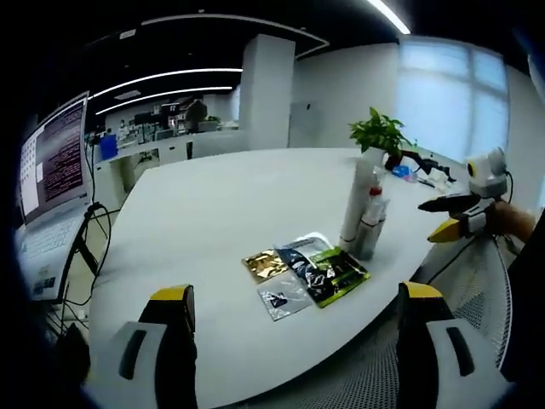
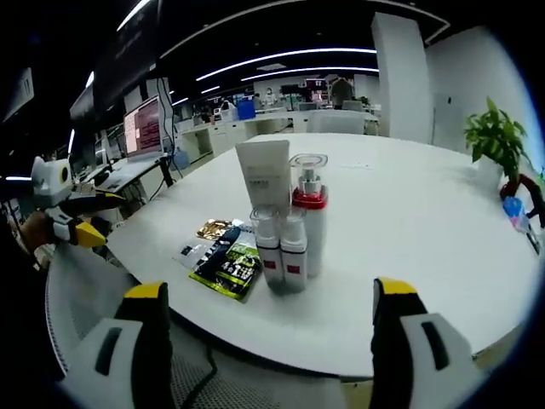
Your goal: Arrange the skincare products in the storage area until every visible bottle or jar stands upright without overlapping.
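We see the skincare bottles (image 2: 288,226) upright in a tight cluster at center frame on the smooth white round table (image 2: 409,221): a flat white tube (image 2: 264,176), a clear-capped bottle with red collar (image 2: 308,213). Glossy foil sachets (image 1: 305,271) lie flat just beside them. Our left gripper (image 1: 294,341) and right gripper (image 2: 266,332) stand wide apart, holding nothing. A leafy potted plant (image 1: 379,136) sits beyond.
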A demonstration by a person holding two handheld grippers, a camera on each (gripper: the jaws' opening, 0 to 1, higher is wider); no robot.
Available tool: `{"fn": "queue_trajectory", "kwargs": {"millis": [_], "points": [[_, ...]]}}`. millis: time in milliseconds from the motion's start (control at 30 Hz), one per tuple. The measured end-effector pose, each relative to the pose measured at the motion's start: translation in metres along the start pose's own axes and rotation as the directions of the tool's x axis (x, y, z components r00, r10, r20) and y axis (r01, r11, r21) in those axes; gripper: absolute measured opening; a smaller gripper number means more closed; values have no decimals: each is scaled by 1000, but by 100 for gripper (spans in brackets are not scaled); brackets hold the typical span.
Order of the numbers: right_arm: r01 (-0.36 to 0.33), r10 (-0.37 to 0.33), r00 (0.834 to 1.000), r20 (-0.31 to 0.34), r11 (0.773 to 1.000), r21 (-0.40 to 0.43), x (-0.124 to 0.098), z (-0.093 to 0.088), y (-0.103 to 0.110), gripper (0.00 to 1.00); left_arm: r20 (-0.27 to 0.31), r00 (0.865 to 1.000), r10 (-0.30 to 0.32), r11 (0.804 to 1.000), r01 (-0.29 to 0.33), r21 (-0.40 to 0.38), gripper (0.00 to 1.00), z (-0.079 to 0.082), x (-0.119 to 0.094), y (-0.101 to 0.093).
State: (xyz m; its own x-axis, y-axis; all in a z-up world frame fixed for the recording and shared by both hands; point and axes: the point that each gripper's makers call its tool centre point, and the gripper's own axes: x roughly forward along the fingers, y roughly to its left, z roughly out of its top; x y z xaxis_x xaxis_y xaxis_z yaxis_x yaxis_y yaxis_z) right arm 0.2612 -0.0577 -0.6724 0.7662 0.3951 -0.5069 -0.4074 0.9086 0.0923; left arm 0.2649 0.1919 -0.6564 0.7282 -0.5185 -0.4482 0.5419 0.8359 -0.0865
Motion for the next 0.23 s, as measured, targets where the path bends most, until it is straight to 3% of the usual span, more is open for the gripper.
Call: {"fn": "queue_trajectory", "kwargs": {"millis": [233], "points": [[12, -12, 1000, -10, 997, -73, 1, -1, 1, 100, -32, 999, -18, 1000, 18, 3, 97, -5, 2, -3]]}}
